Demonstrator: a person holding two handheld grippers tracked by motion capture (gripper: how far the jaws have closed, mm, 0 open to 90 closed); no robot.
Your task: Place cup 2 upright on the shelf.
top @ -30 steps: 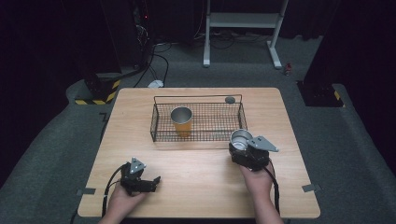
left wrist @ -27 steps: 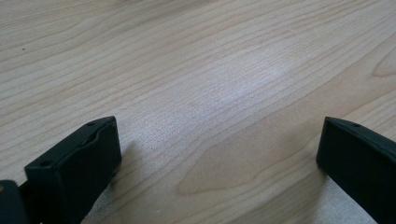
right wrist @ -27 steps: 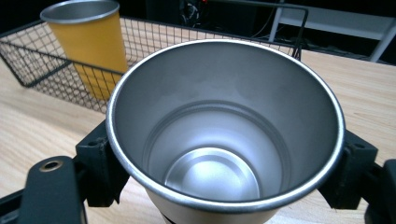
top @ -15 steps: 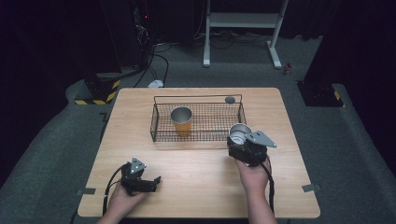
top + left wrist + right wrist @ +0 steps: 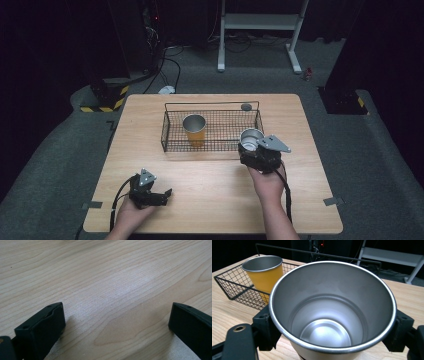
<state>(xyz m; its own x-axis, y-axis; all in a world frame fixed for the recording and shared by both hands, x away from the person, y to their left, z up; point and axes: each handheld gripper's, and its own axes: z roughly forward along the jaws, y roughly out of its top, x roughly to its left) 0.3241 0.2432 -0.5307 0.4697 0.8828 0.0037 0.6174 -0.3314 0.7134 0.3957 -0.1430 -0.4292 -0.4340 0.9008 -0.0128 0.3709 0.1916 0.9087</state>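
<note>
Right tool (image 5: 332, 336): jaws clamped on either side of a steel cup (image 5: 332, 312), held upright, mouth up. Ahead of it, a wire basket (image 5: 234, 288) containing an orange cup (image 5: 263, 271). Left tool (image 5: 116, 322): jaws spread wide, just closing slightly, nothing between them, low over bare worktop (image 5: 105, 272).

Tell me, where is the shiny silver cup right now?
In the high view, the silver cup sits clamped in the right hand-held gripper, at the right front corner of the wire basket, right of the orange cup.
</note>
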